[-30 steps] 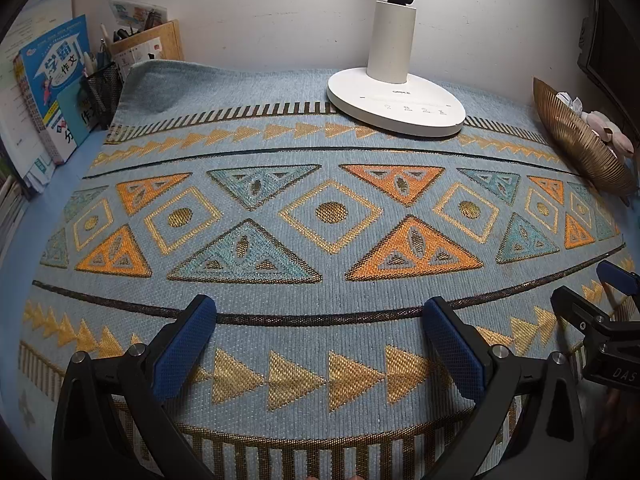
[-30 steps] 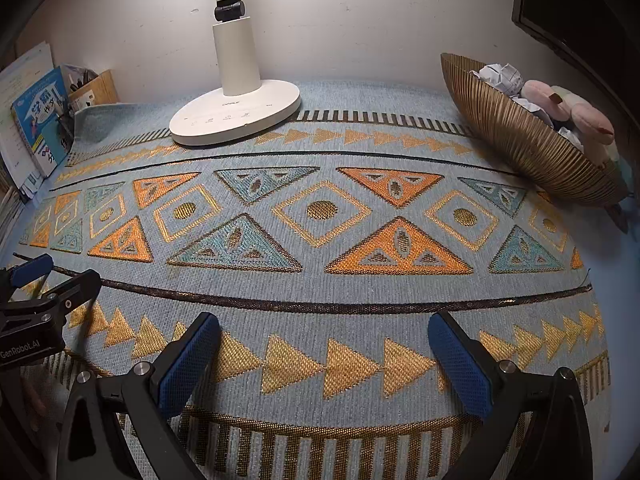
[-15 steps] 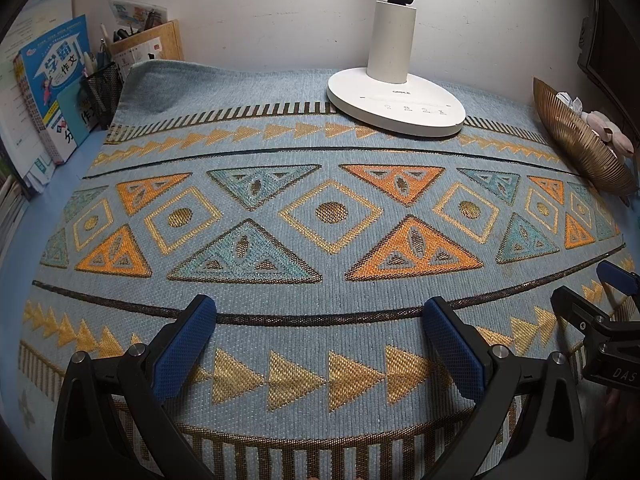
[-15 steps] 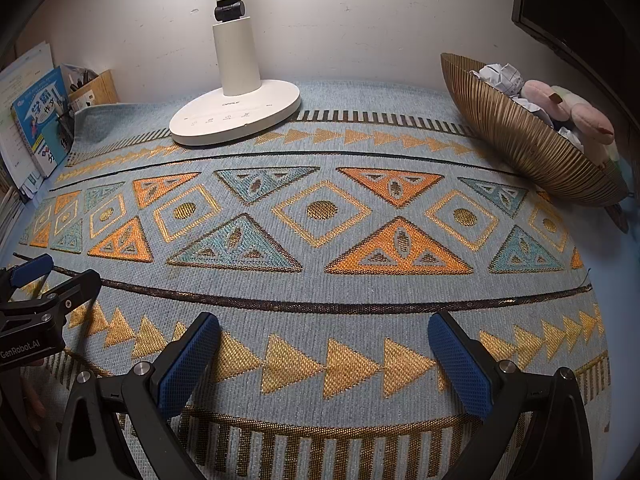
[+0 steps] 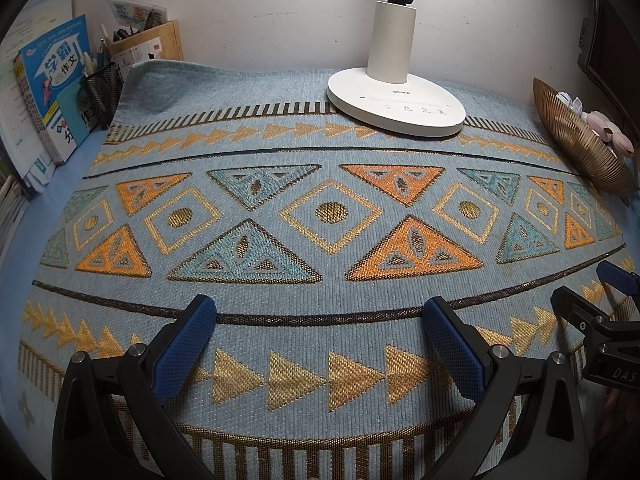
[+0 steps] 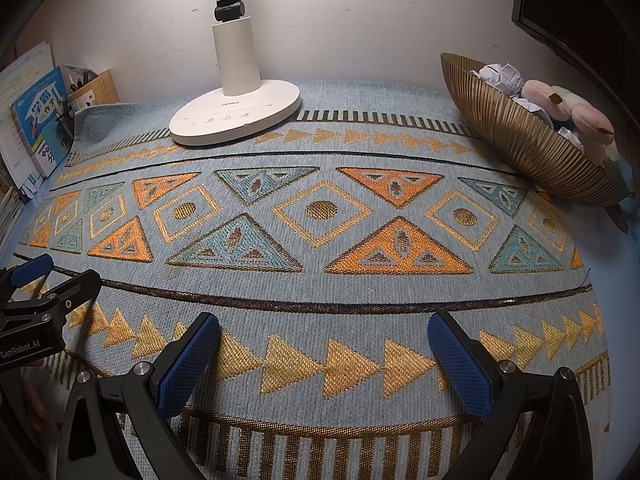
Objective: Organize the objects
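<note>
Covering most of the desk, a pale blue woven mat (image 5: 320, 292) patterned with gold arrowheads, orange and teal triangles and gold diamonds lies flat beneath both tools. Nearest the left wrist camera, the left gripper (image 5: 320, 344) hovers over the mat's near band of gold arrowheads with its blue-padded fingers (image 5: 184, 344) spread wide and nothing between them. The right gripper (image 6: 324, 356) sits just beside it, likewise spread and empty, its blue pads (image 6: 460, 368) above the same arrowhead band. Each tool shows at the edge of the other's view.

Farther back, the round white base of a desk lamp (image 5: 396, 100) rests on the mat's far striped border, its white column rising out of view against a scuffed off-white wall (image 6: 360, 20).

At the far right, a ribbed gold leaf-shaped bowl (image 6: 516, 136) stands tilted on the mat's corner. It holds crumpled white paper balls (image 6: 500, 76) and a pale pink and green plush toy (image 6: 576, 116), piled together above the rim.

At the far left, off the mat, a blue-covered exercise book (image 5: 56, 80) leans among stacked papers, next to a black mesh pen cup (image 5: 102, 92) and a tan cardboard box (image 5: 148, 48) of pens.

A dark monitor edge (image 6: 580, 4) shows at the upper right.
</note>
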